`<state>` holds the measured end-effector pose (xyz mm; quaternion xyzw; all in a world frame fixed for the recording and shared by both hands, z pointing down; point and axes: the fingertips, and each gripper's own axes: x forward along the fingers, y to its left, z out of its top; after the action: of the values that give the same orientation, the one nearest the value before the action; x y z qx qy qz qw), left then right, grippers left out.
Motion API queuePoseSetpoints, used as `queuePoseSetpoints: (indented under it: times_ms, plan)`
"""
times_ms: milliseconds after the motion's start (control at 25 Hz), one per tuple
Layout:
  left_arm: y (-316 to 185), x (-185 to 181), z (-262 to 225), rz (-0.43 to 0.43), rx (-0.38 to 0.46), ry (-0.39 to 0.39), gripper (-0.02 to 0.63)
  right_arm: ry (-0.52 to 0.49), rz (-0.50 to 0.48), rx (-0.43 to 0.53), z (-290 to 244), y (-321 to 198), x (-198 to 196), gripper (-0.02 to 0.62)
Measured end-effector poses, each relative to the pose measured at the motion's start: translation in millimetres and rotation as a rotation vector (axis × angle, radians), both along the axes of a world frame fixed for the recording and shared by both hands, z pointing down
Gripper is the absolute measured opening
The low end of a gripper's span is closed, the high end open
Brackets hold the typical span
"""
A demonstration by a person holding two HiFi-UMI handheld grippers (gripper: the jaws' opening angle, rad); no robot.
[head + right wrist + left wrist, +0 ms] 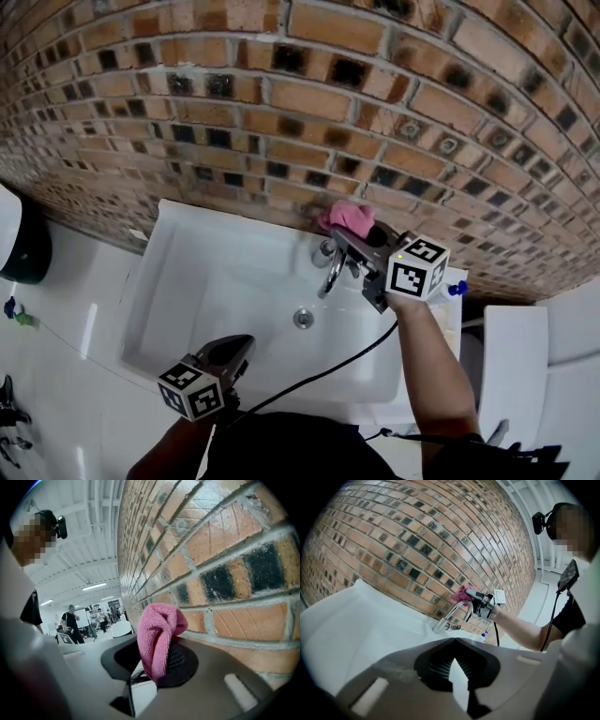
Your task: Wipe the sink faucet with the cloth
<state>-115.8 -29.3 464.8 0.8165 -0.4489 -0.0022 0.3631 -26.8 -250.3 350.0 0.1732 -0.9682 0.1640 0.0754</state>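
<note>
Between the fingers of the right gripper (352, 242) a pink cloth (345, 217) is pinched. Its bunched fold stands proud of the tips, so that soft fabric rather than plastic would meet the metal. Just below those fingers arches the faucet (331, 269). The cloth sits by the top of its curve, though I cannot tell whether they touch. Close beyond the fingertips rises the brick wall (281, 103), leaving little room that way. I judge the free strokes run back toward the person and down the spout, over the sink (225, 281). At the sink's near rim, well apart, the left gripper (231, 353) hangs with fingers closed on nothing, probably kept clear. Ahead of its fingers lies open basin, with the drain (303, 318) between the two grippers.
</note>
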Motion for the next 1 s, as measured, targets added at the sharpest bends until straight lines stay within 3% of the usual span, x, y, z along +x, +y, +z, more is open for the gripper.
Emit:
queuePoseSetpoints:
  times_ms: [520, 1000]
  plan:
    - [22.4, 20.7, -8.4, 0.067, 0.023, -0.012, 0.006, -0.031, 0.011, 0.052, -9.7, 55.5, 2.1, 0.084]
    - [35.0, 31.7, -8.3, 0.119, 0.025, -0.023, 0.006, -0.112, 0.035, -0.003, 6.1, 98.7, 4.5, 0.084]
